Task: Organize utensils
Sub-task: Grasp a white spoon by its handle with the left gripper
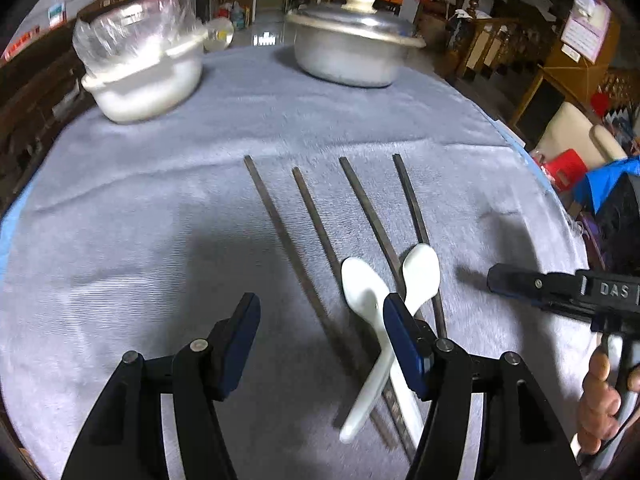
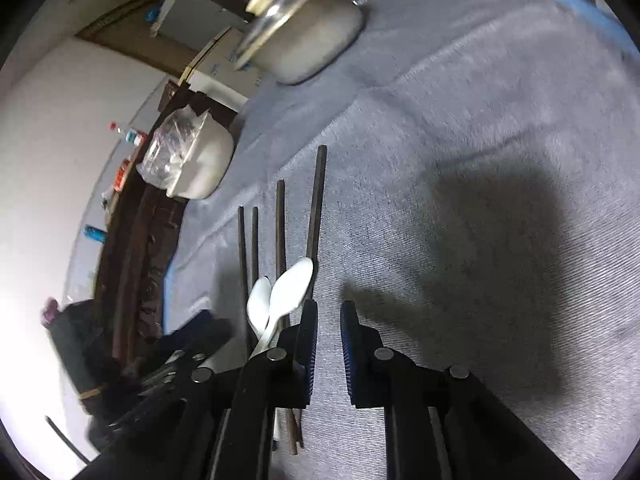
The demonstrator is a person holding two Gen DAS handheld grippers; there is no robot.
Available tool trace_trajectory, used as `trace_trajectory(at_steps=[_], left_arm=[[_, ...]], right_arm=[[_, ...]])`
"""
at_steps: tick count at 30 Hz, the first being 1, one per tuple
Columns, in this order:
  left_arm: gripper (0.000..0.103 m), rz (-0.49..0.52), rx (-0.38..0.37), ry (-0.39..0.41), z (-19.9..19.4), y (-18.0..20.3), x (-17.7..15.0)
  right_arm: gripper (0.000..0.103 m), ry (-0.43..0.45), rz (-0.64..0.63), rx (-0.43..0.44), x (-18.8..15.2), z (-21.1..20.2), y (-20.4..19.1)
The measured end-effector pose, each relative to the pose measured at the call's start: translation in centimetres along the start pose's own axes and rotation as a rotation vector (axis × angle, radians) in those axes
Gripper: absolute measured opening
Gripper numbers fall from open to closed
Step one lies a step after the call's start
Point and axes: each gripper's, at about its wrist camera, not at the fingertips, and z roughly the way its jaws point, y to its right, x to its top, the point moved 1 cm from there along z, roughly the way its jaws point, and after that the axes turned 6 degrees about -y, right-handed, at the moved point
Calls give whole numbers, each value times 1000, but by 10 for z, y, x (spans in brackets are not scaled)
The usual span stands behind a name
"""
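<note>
Four dark chopsticks and two white spoons are shown lying together on a grey-blue cloth that covers the table. The chopsticks are fanned slightly, their long axes running away from the left wrist camera toward the far side of the table. The spoons are crossed over the near ends of the two right-hand chopsticks, bowls farthest from the camera and handles nearest.

The left gripper is held above the near end of this group with its jaws standing apart and nothing between the pads. The leftmost chopstick passes through the gap as seen from above; the spoons lie just beside and partly behind the right-hand finger. The left gripper is judged the nearer to the utensils, whose long axes lie roughly along its pointing line, so a spoon handle would need a small sideways shift.

The right gripper is seen with its jaws narrowly parted and empty, only bare cloth showing between them. The utensils lie just beside its left-hand finger. In the left wrist view it enters from the right, held by a hand.

At the far side of the cloth stand a lidded metal pot and a white bowl covered with clear plastic. A furnished room is visible beyond.
</note>
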Motion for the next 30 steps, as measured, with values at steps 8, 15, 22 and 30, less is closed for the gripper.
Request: trace_trajectory(at_steps=[8, 15, 22, 30], left_arm=[[63, 17, -4, -44, 20, 5, 3], [42, 112, 1, -57, 18, 2, 3], [27, 94, -43, -72, 7, -29, -2], [21, 99, -40, -80, 5, -46, -1]], right_arm=[[32, -18, 38, 28, 11, 18, -5], [32, -15, 56, 18, 10, 24, 0], [30, -24, 52, 5, 11, 24, -1], [32, -41, 42, -6, 11, 25, -4]])
